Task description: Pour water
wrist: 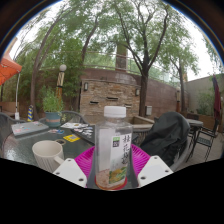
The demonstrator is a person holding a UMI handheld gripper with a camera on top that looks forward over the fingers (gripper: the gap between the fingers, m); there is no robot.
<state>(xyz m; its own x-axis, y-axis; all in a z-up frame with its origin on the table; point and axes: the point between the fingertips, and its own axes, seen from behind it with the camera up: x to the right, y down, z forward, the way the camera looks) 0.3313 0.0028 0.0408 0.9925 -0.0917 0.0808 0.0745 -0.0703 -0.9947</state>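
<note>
A clear plastic bottle (pixel 113 148) with a white cap and a green-and-white label stands upright between my fingers. Both pink pads press against its sides, so my gripper (pixel 112 166) is shut on it. The bottle looks lifted above the glass table (pixel 20 148). To the left of the fingers a white ribbed cup (pixel 47 155) stands on the table, apart from the bottle. The bottle's base is hidden between the fingers.
A book or folder (pixel 28 128) and small yellow items (pixel 69 137) lie on the table beyond the cup. A dark bag on a chair (pixel 167 138) sits to the right. A brick wall, trees and a folding chair (pixel 205 136) stand behind.
</note>
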